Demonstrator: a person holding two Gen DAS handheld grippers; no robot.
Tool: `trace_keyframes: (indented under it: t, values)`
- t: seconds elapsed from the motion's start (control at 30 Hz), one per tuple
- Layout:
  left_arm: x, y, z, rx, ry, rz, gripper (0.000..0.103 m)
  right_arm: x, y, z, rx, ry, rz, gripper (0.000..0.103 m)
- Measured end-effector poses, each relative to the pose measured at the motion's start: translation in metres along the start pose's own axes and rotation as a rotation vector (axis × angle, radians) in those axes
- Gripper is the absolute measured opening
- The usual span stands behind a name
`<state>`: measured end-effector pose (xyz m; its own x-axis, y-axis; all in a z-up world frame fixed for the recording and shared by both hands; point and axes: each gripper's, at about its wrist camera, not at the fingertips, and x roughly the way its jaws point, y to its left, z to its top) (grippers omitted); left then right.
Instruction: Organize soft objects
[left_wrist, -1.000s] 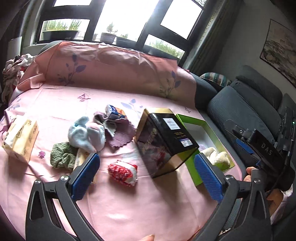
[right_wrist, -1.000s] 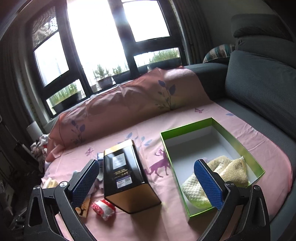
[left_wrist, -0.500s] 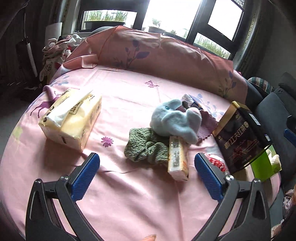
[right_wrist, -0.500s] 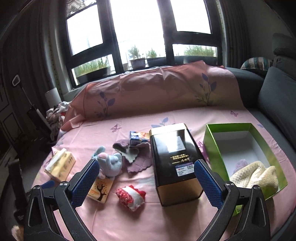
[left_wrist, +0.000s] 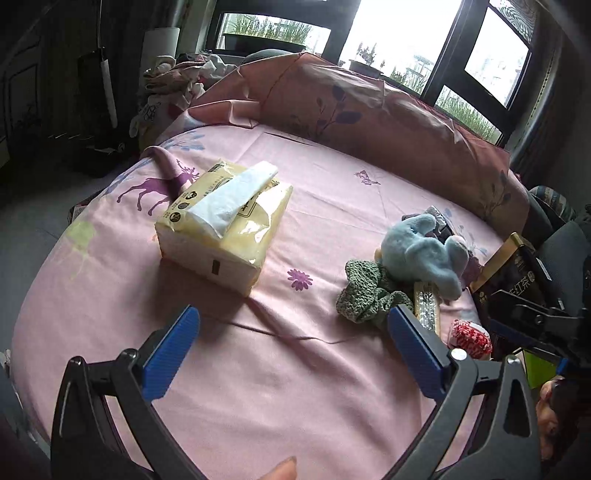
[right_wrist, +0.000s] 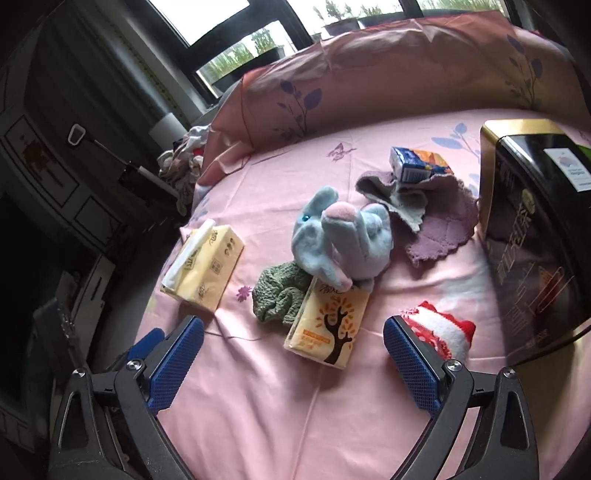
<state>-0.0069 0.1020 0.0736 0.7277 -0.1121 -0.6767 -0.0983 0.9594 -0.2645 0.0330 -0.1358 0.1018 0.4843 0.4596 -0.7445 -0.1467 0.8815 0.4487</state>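
A blue plush elephant (right_wrist: 341, 240) lies on the pink sheet, partly on a green knitted cloth (right_wrist: 279, 297) and an orange tissue pack (right_wrist: 327, 326). A purple cloth (right_wrist: 439, 230) lies behind it, a red-and-white plush (right_wrist: 443, 332) to the right. My right gripper (right_wrist: 291, 354) is open and empty, just short of the tissue pack. My left gripper (left_wrist: 291, 350) is open and empty above bare sheet, the elephant (left_wrist: 424, 253) and green cloth (left_wrist: 369, 295) to its right, a yellow tissue pack (left_wrist: 225, 225) ahead on the left.
A black and gold tin box (right_wrist: 535, 229) stands at the right. A small blue carton (right_wrist: 417, 164) rests on the purple cloth. The yellow tissue pack (right_wrist: 203, 269) lies near the bed's left edge. A pink covered bolster (right_wrist: 388, 74) runs along the back.
Both grippers have swung left. The green box with the cream cloth has left both views, and the yellow tissue pack and the plush pile now sit closer.
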Motion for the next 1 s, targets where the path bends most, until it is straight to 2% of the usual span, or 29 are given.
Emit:
trace_keyframes:
  t: [0.1, 0.17, 0.3, 0.33, 0.37, 0.47, 0.67, 0.8, 0.9, 1.0]
  values:
    - [-0.004, 0.007, 0.003, -0.020, -0.017, 0.004, 0.102, 0.023, -0.005, 0.000, 0.053, 0.053, -0.021, 0.081]
    - [-0.006, 0.011, 0.005, -0.033, -0.020, -0.011, 0.102, 0.032, -0.003, -0.002, 0.043, 0.069, -0.039, 0.080]
    - [-0.008, 0.014, 0.006, -0.040, -0.026, -0.025, 0.102, 0.051, 0.000, -0.002, 0.017, 0.080, -0.149, 0.079]
    - [-0.008, 0.014, 0.007, -0.039, -0.025, -0.027, 0.102, 0.057, -0.002, 0.000, 0.029, 0.097, -0.146, 0.078]
    - [-0.008, 0.015, 0.007, -0.038, -0.022, -0.030, 0.102, 0.062, -0.006, 0.000, 0.044, 0.119, -0.132, 0.071]
    - [-0.008, 0.014, 0.007, -0.039, -0.019, -0.042, 0.102, 0.072, -0.011, -0.001, 0.059, 0.149, -0.150, 0.061]
    - [-0.011, 0.017, 0.008, -0.050, -0.025, -0.070, 0.102, 0.053, 0.007, -0.009, -0.022, 0.117, -0.174, 0.056]
    - [-0.014, 0.017, 0.009, -0.068, -0.026, -0.113, 0.102, 0.026, 0.027, -0.034, -0.178, 0.046, -0.288, 0.056]
    - [-0.014, 0.017, 0.009, -0.065, -0.024, -0.127, 0.102, 0.018, 0.032, -0.056, -0.266, 0.080, -0.311, 0.056]
    - [-0.018, 0.019, 0.009, -0.069, -0.034, -0.155, 0.101, 0.023, 0.029, -0.078, -0.284, 0.160, -0.345, 0.056]
